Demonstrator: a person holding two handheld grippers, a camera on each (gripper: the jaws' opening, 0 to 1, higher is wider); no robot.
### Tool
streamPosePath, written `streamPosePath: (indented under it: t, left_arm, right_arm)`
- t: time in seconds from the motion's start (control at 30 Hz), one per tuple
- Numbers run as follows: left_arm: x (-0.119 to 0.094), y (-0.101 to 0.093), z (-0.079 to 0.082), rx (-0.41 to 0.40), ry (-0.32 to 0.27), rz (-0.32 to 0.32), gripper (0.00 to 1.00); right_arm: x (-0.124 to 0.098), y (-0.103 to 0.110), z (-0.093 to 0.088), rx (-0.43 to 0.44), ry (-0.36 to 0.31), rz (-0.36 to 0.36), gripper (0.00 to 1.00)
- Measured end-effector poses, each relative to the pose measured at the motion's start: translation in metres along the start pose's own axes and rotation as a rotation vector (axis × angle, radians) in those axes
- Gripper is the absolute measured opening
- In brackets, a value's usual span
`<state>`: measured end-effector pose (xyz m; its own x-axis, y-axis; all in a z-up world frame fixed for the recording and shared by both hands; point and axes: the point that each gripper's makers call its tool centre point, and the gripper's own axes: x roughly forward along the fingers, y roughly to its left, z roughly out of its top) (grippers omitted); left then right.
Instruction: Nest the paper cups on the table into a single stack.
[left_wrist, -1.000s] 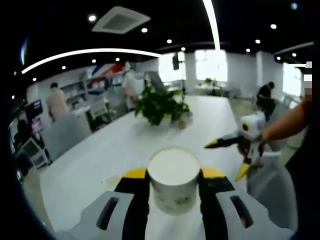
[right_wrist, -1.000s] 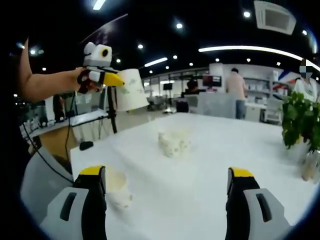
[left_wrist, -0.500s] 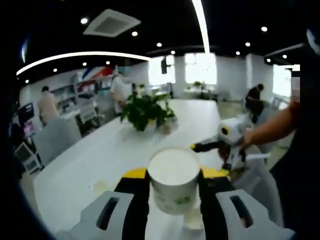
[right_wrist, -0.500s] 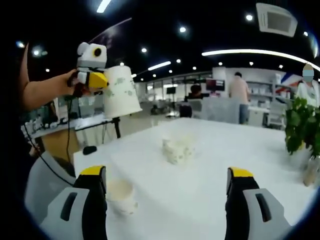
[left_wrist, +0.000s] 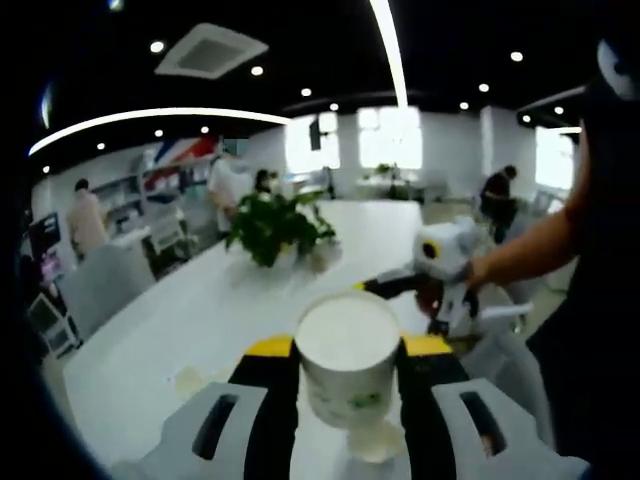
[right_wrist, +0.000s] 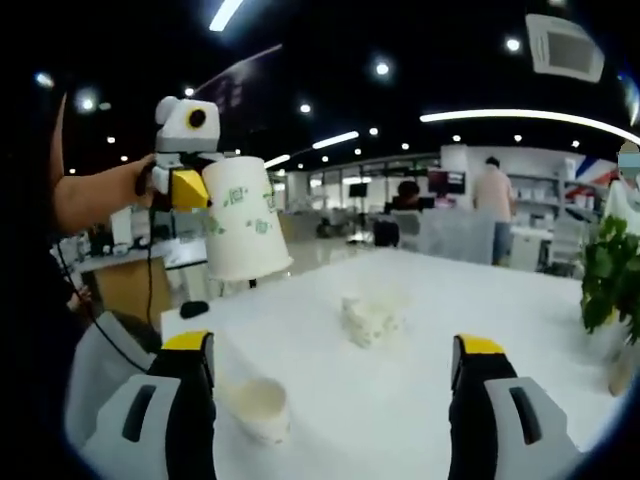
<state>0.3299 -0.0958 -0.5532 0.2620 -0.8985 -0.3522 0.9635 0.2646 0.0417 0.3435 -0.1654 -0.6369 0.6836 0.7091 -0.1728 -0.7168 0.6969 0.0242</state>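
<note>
Left gripper view: the left gripper (left_wrist: 348, 372) was closed on a paper cup (left_wrist: 348, 360), held above the white desk (left_wrist: 200, 320). A second cup (left_wrist: 372, 440) stood on the desk just beneath it. The right gripper (left_wrist: 425, 300) hovered beyond, right of a potted plant (left_wrist: 272, 226).

Right gripper view: the right gripper (right_wrist: 330, 400) was wide open and held nothing. The second cup (right_wrist: 260, 408) stood upright near its left jaw; a crumpled cup (right_wrist: 372, 318) lay farther off. The held cup (right_wrist: 244, 232) hung upper left.

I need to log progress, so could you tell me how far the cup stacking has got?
No stack of nested cups can be seen yet. In hand: the left tool holds a paper cup raised above the table. Left: an upright cup near the open right tool, and a blurry cup cluster mid-table.
</note>
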Motion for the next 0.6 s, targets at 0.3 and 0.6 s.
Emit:
streamPosePath:
  t: [0.3,0.6]
  left_arm:
    - [-0.001,-0.006,0.002,0.003,-0.056,-0.006,0.37]
    - [-0.010,-0.008,0.026,-0.054,-0.206,0.000,0.37]
  right_arm:
    - [-0.003,0.035,0.029,0.096,-0.019,0.187,0.71]
    - [-0.002,0.056,0.059,0.149,-0.072,0.290,0.58]
